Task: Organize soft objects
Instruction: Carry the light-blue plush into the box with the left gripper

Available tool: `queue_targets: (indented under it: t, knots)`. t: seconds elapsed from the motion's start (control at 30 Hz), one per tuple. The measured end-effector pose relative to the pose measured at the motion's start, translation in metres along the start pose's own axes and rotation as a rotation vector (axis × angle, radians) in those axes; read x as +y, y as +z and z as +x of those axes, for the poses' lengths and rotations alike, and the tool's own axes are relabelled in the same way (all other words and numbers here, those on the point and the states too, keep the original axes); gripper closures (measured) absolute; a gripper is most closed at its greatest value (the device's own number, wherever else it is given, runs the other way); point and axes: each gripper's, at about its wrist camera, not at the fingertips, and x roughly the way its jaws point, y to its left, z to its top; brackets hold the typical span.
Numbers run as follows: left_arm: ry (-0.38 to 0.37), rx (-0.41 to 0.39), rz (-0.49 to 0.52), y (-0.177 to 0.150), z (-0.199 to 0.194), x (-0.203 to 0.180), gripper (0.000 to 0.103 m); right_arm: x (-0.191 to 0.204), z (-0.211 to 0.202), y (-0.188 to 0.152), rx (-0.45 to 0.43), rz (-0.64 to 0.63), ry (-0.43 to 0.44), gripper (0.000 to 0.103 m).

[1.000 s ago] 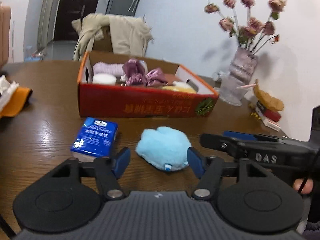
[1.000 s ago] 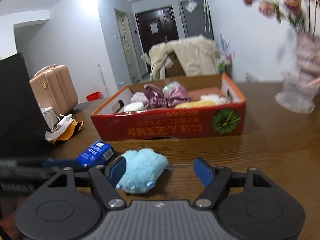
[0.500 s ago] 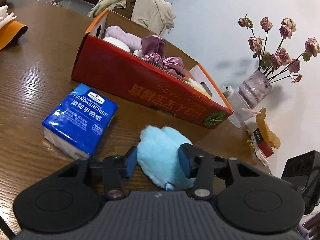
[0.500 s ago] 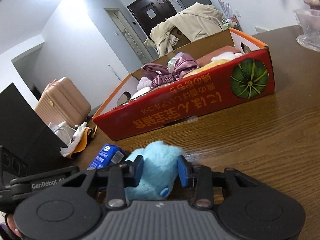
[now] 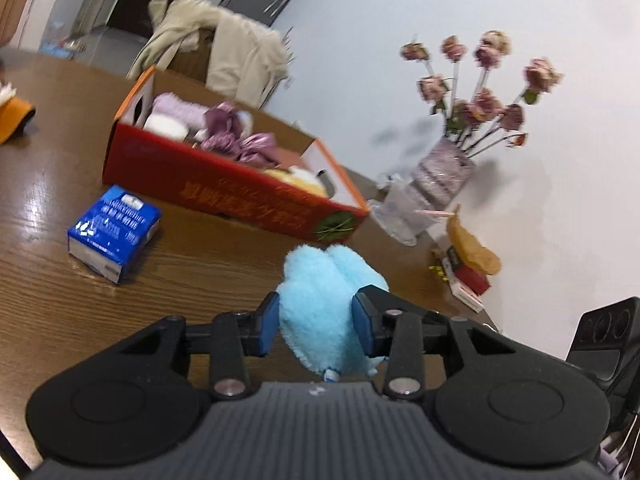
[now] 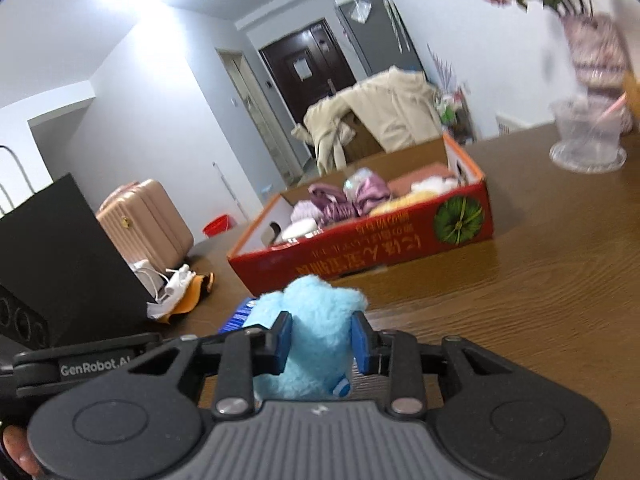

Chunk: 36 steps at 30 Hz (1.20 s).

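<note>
Light-blue plush toy (image 5: 328, 304) pinched from both sides, raised just above the wooden surface (image 5: 48, 184): left hand-held gripper (image 5: 316, 326) and right hand-held gripper (image 6: 320, 342) both just closed onto its fur, blue pads pressing in. Beyond, red cardboard box (image 5: 224, 192) already holding purple and cream soft items; blue tissue pack (image 5: 114, 232) lying near its front wall; vase of flowers (image 5: 444, 172) by the white wall

Count, table top: one blue plush toy (image 5: 328, 304) at 6 o'clock; one blue tissue pack (image 5: 114, 232) at 9 o'clock; one red cardboard box (image 5: 224, 188) at 11 o'clock; one vase (image 5: 440, 176) at 2 o'clock, holding about eight dried roses (image 5: 484, 100). Two grippers: left gripper (image 5: 316, 326), right gripper (image 6: 320, 340).
</note>
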Motion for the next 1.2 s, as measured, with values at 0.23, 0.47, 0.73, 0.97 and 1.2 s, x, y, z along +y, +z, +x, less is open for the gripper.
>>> queue_targets:
  t: [0.23, 0.47, 0.73, 0.97, 1.2]
  knots:
    - [-0.015, -0.029, 0.019, -0.003, -0.026, -0.014, 0.064, 0.017, -0.03, 0.0, -0.048, -0.032, -0.004, 0.073]
    - [0.003, -0.05, 0.049, 0.028, -0.029, -0.022, 0.065, 0.026, -0.028, 0.016, -0.073, -0.06, 0.007, 0.072]
    - [-0.009, -0.128, 0.075, 0.117, -0.001, -0.028, 0.065, 0.028, 0.012, 0.102, -0.118, -0.099, 0.073, 0.072]
    - [-0.015, -0.137, 0.007, 0.171, 0.06, 0.011, 0.065, 0.007, 0.09, 0.167, -0.048, -0.078, 0.117, 0.073]
    - [0.096, -0.06, -0.068, 0.165, 0.129, 0.061, 0.066, -0.043, 0.186, 0.153, 0.1, 0.022, 0.121, 0.073]
